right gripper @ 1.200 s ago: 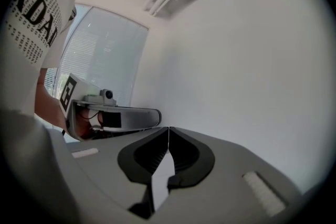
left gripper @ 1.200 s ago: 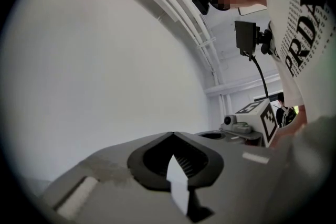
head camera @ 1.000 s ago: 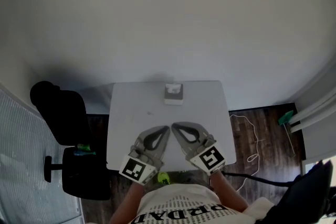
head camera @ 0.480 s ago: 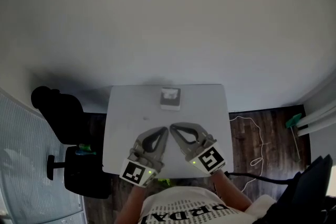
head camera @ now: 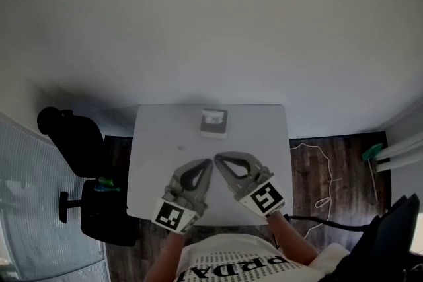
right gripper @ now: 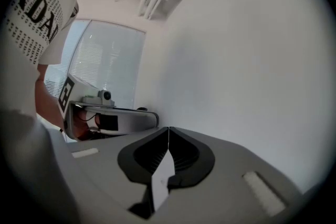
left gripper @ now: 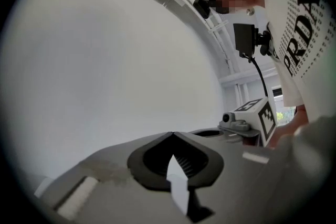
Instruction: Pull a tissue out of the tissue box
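Observation:
The tissue box [head camera: 214, 122] is small and light grey, with a white tissue showing in its top slot. It stands near the far edge of the white table [head camera: 158, 162]. My left gripper [head camera: 209, 162] and right gripper [head camera: 218, 158] hover side by side over the near half of the table, tips almost touching, both pointing toward the box and well short of it. Both are shut with nothing between the jaws. In the left gripper view the left gripper [left gripper: 172, 132] faces a bare white wall, as does the right gripper [right gripper: 168, 127] in its own view; the box is hidden in both.
A black office chair [head camera: 73, 142] stands left of the table on the dark wooden floor. A white cable [head camera: 317, 168] lies on the floor to the right, with a green object [head camera: 370, 152] beyond. A white wall rises behind the table.
Both grippers, still shut and side by side, have come slightly closer to the tissue box as the person and the view shifted forward.

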`<state>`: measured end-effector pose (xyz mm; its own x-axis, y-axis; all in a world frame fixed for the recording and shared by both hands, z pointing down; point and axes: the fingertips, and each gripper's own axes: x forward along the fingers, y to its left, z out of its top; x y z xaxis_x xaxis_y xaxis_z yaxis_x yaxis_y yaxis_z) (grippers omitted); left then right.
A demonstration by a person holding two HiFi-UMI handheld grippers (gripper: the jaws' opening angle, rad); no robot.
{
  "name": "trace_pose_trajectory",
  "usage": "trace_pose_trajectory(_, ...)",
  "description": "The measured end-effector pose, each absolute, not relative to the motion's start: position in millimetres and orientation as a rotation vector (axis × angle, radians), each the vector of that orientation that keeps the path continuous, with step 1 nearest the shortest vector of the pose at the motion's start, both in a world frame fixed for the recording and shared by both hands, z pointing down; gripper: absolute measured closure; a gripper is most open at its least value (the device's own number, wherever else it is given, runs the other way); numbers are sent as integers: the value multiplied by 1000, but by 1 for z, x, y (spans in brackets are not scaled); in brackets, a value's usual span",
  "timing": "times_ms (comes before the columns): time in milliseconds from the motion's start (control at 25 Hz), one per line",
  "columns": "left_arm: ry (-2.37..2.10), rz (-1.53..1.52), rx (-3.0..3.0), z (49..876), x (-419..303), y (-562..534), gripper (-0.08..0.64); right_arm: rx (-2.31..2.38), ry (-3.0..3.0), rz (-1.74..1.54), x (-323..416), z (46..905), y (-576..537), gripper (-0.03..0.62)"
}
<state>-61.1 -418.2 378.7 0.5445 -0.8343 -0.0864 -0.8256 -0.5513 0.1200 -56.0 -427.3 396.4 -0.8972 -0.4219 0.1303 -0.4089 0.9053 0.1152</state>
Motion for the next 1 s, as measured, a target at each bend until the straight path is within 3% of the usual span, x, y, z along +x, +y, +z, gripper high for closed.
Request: trace_pose_trajectory(1000,-1320,-177,2711,412,-82,-491,555,722,-2855,-40,-85,437,-506,581)
